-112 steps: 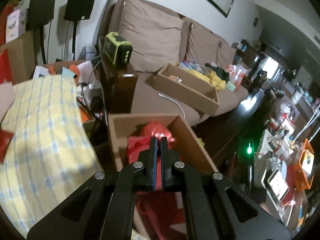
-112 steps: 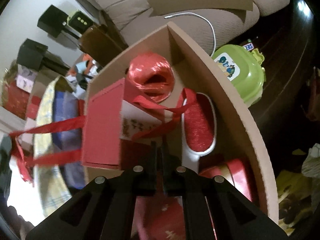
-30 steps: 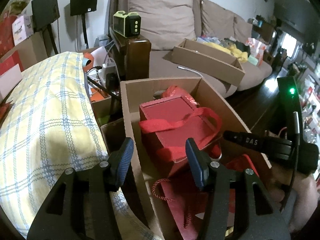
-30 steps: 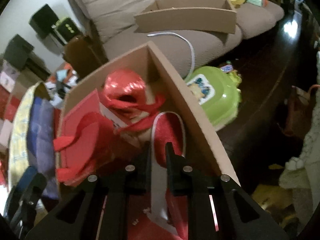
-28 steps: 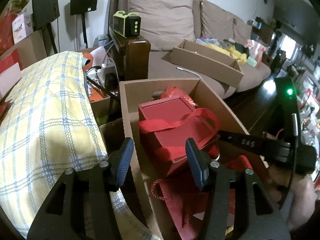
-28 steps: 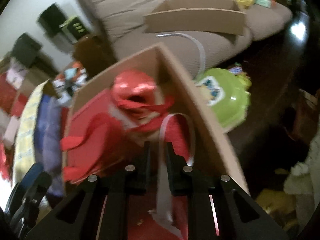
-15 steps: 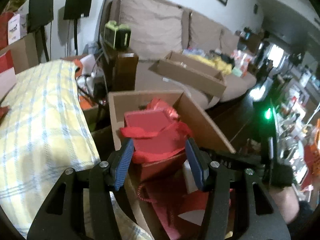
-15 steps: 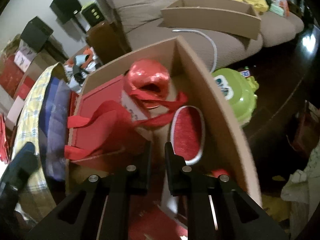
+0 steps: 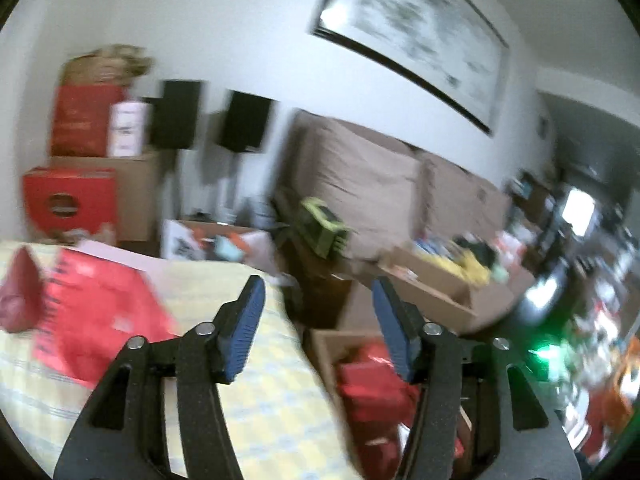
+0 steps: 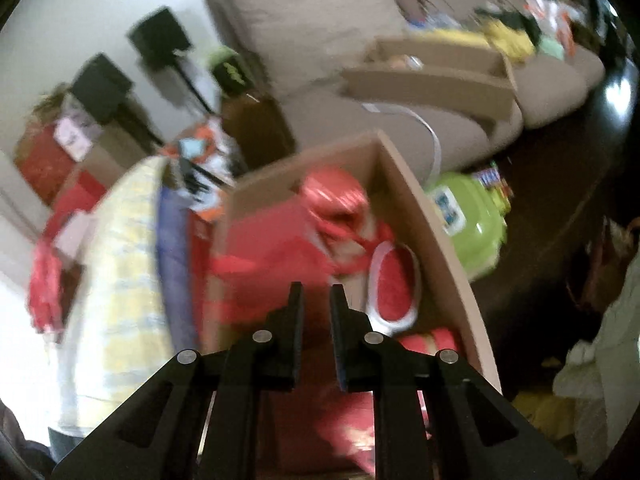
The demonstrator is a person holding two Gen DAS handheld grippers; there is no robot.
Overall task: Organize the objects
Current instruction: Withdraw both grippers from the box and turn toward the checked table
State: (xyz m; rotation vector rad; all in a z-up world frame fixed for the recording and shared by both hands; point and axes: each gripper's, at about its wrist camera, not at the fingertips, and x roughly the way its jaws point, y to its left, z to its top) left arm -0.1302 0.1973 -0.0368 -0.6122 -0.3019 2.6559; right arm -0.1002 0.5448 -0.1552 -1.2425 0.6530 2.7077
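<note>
An open cardboard box holds a red gift box with ribbon, a shiny red spool and a red glitter oval with a white rim. My right gripper hovers above this box, nearly shut with only a narrow gap and nothing in it. My left gripper is held high, its jaws opening with nothing between them. It looks over the same box at lower right and a red paper bag lying on the yellow checked cloth. Both views are blurred.
A brown sofa carries a long cardboard box of mixed items. A green-black device sits on the wooden armrest. A green lidded container lies on the dark floor. Red and cardboard boxes and two black speakers stand by the wall.
The left gripper has risen and tipped up from the box toward the wall and the checked cloth, and its jaws have widened. The right gripper has lifted a little above the box.
</note>
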